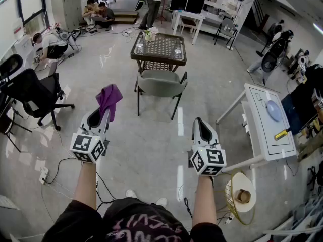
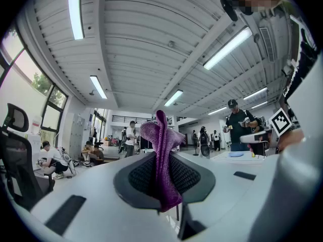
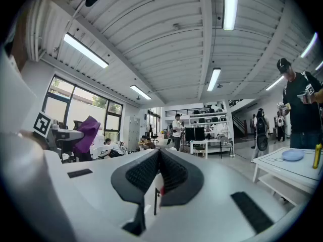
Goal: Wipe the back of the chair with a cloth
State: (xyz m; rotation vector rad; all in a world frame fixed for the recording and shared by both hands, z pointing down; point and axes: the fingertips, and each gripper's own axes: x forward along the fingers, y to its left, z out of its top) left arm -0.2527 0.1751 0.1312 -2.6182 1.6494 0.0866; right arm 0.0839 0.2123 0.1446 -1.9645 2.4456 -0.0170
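Note:
A grey chair (image 1: 160, 83) with black legs stands ahead of me in the head view, its curved back toward me, pushed up to a wicker table (image 1: 159, 47). My left gripper (image 1: 100, 115) is shut on a purple cloth (image 1: 109, 99), which sticks up from its tips, left of the chair and short of it. In the left gripper view the cloth (image 2: 162, 155) is pinched between the black pads. My right gripper (image 1: 201, 126) is shut with nothing in it, below and right of the chair. The right gripper view shows its pads (image 3: 174, 174) closed together.
A black office chair (image 1: 31, 94) stands at the left. A white table (image 1: 267, 126) with a blue dish and a yellow tool is at the right. A cable and socket strip (image 1: 44, 174) lie on the floor lower left. A wire basket (image 1: 240, 195) sits lower right. Several people are farther off.

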